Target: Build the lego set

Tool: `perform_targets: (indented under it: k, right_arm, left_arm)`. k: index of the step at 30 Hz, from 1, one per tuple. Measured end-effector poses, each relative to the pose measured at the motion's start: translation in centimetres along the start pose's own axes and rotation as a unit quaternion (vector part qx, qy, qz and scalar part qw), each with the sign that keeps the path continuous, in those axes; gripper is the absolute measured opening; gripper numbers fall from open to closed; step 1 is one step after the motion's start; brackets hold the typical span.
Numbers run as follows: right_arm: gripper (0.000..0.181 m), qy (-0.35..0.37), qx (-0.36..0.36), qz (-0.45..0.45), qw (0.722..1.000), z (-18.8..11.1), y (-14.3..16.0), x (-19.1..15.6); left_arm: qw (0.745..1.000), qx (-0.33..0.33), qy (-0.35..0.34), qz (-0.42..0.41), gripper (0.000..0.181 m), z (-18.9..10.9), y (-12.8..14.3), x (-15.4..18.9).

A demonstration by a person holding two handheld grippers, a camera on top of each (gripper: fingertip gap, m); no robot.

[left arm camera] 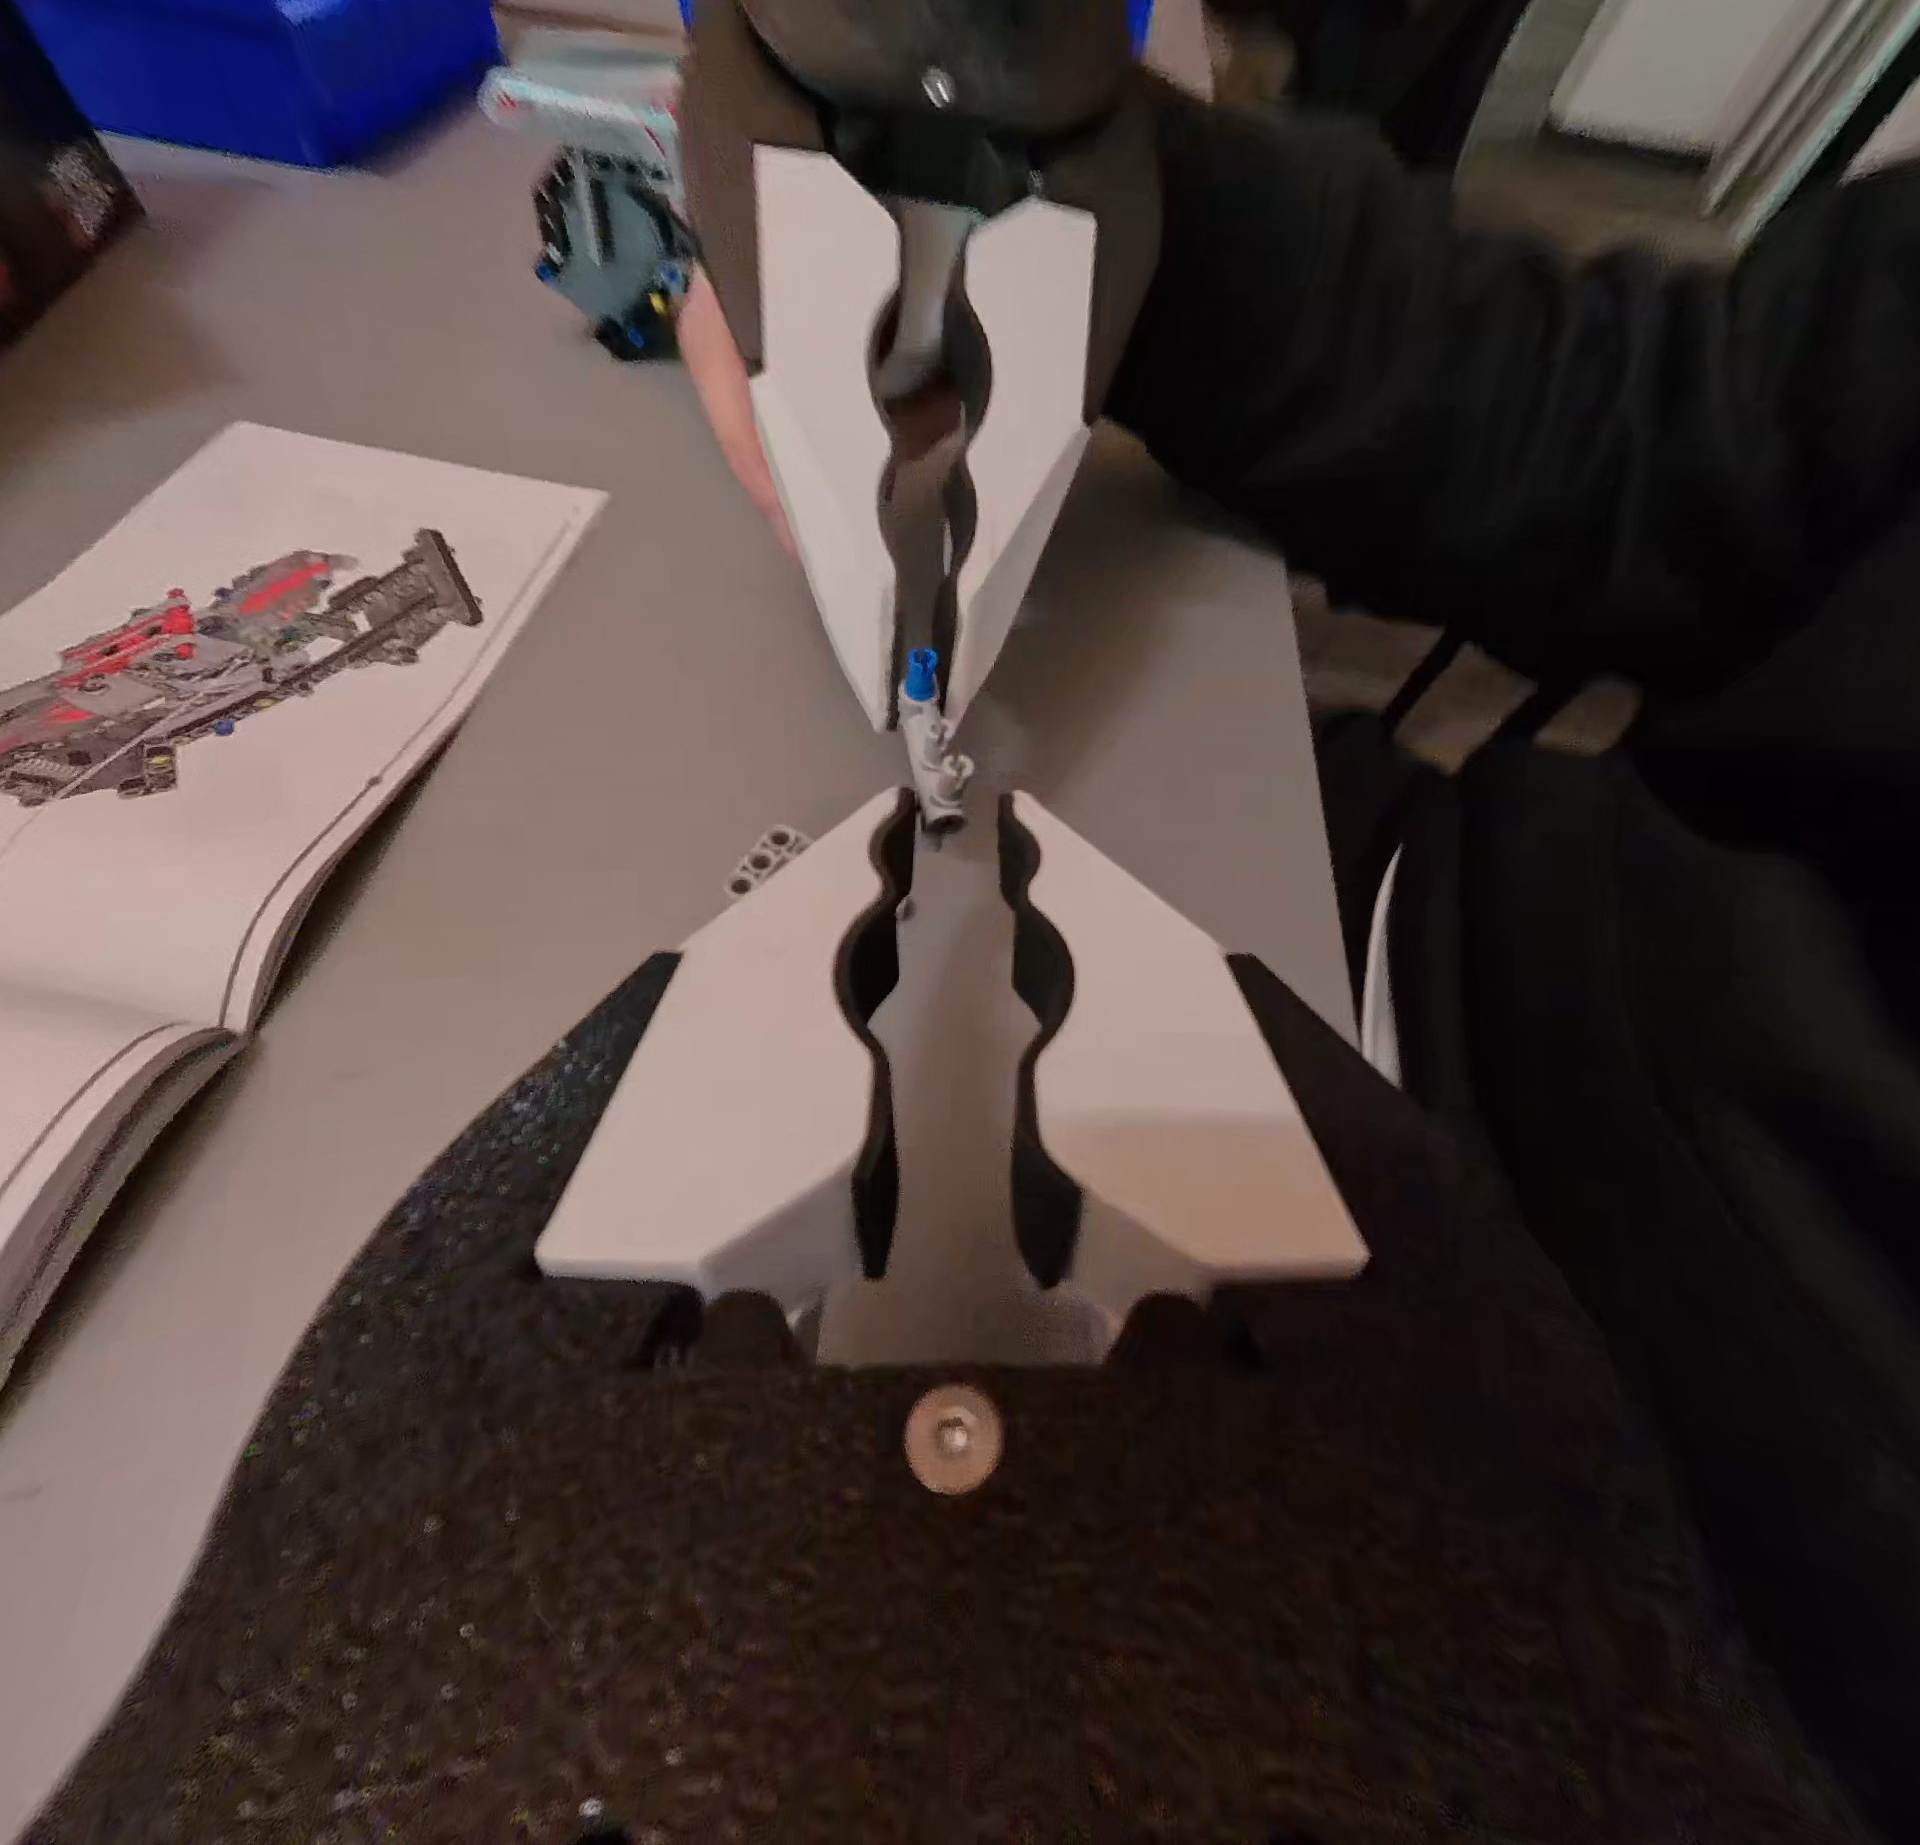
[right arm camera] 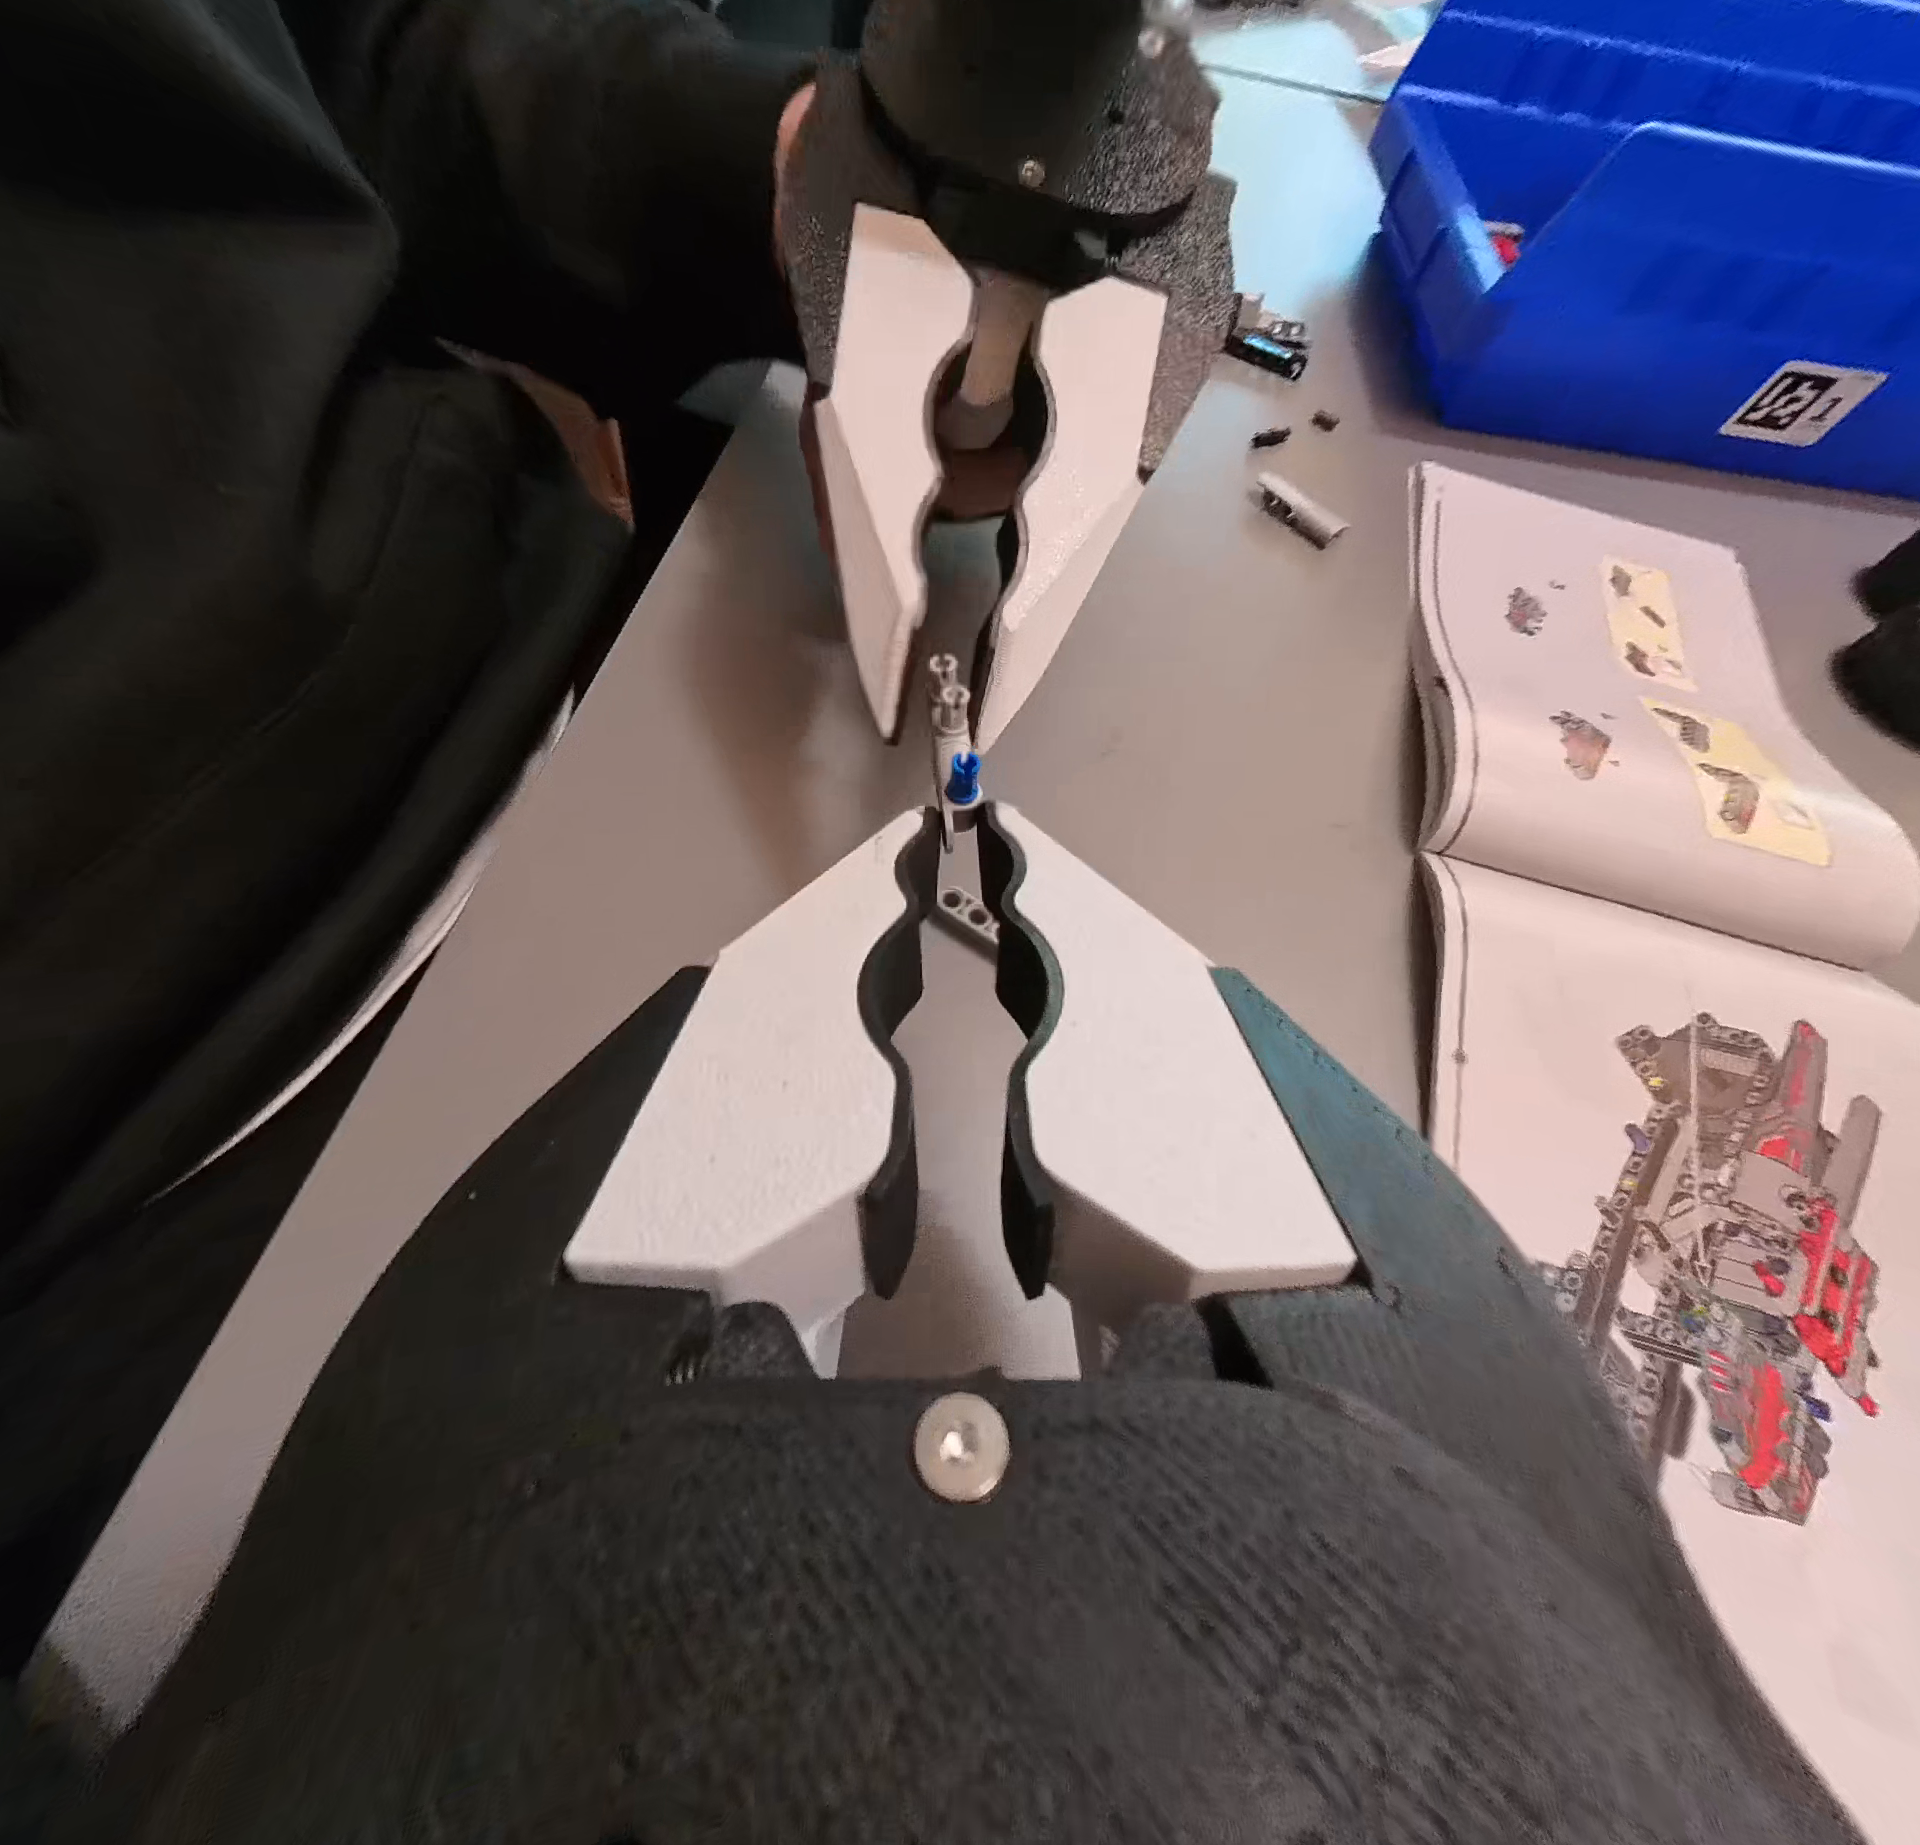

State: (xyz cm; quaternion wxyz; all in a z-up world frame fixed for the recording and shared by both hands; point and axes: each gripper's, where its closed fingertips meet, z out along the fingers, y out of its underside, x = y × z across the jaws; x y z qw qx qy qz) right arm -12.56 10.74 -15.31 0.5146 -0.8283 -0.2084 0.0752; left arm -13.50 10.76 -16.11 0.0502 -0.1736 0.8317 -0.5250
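Two hand-held grippers meet tip to tip over the grey surface (left arm camera: 623, 756)

The left hand-held gripper (left arm camera: 948, 816) and right hand-held gripper (right arm camera: 961, 827) each pinch an end of a small grey lego piece (left arm camera: 938, 765) with a blue pin (left arm camera: 920, 675), held above the surface near the open instruction booklet (left arm camera: 239, 756)

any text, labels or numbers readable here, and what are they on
White label on the blue bin: bold black marks, not quoted here.
Open instruction booklet: pictures only legible; any print too small to read.
Grey lego piece: no writing visible.
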Motion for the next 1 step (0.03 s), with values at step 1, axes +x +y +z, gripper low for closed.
perform_targets:
  k: [1]
  right_arm:
    - [0.006, -0.005, -0.003, -0.003, 1.000, 0.17, 0.14, -0.09]
  left_arm:
    - [1.000, -0.020, -0.007, 0.016, 0.016, 0.18, 0.37, -0.03]
